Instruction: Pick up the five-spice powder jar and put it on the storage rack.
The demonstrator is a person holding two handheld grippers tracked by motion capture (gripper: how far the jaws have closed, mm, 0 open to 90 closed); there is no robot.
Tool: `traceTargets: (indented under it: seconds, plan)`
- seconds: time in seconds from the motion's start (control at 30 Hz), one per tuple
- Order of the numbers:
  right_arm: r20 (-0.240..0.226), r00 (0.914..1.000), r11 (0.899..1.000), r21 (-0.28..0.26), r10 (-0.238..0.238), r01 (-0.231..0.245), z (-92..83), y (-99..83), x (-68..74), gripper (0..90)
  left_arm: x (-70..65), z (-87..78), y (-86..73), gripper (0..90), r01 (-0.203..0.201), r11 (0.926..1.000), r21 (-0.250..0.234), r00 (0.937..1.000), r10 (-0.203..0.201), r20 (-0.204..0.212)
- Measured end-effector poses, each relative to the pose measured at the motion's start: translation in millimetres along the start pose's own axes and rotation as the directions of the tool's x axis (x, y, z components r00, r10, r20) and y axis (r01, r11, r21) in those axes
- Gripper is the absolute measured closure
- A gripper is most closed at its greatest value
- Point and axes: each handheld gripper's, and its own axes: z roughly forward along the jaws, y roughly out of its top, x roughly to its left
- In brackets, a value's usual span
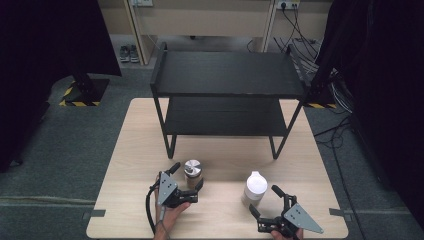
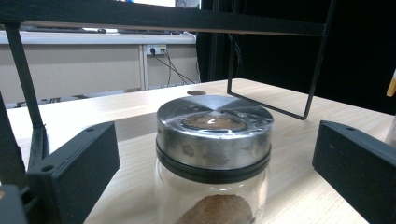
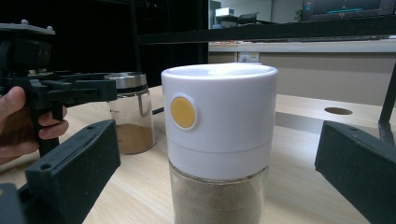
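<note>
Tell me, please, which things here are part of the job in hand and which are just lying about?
In the job:
- metal-lidded jar, between the open left tongs
- white-capped jar, before the open right tongs

Lying about:
- black two-tier shelf, possibly the destination
- shoes on the floor
- cables

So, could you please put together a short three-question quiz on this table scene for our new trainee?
1. True or false: the left gripper is shut on the metal-lidded jar.
2. Which container stands between the open jaws of the right gripper? A) the metal-lidded jar B) the white-capped jar C) a mug
3. Fill in: the button on the white cap is ____ in colour.

Key:
1. False. Its jaws stand open on either side of the jar.
2. B
3. Yellow
</note>
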Motion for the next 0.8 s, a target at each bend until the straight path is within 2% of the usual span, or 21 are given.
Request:
traceTargets:
  seconds: [0.1, 0.23, 0.47, 0.67, 0.8]
  plan:
    - [-0.001, 1.0000, 1.000, 0.000, 0.000, 0.000, -0.1, 0.1, 0.2, 0.5, 1.1, 1.6, 1.8, 1.7, -0.023, 0.9996, 0.015, 0.9997, 0.023, 0.005]
    - [-0.001, 1.0000, 1.000, 0.000, 0.000, 0.000, 0.0, -0.1, -0.1, 0.5, 2.1, 5.3, 4.3, 3.2, -0.033, 0.9986, 0.040, 0.9994, 0.033, 0.007]
    - [-0.003, 1.0000, 1.000, -0.001, 0.003, -0.003, 0.1, -0.1, -0.2, 0.5, 5.3, 10.1, 6.7, 5.2, -0.020, 0.9976, 0.067, 0.9998, 0.020, 0.008]
    - [-0.003, 1.0000, 1.000, 0.000, 0.002, -0.002, 0.2, 0.0, 0.0, 0.5, 5.0, 13.2, 10.1, 10.0, -0.034, 0.9952, 0.091, 0.9993, 0.033, 0.016]
    - [-0.003, 1.0000, 1.000, 0.000, 0.002, -0.002, 0.3, 0.0, 0.1, 0.5, 6.7, 15.6, 13.3, 15.5, -0.023, 0.9936, 0.111, 0.9996, 0.022, 0.015]
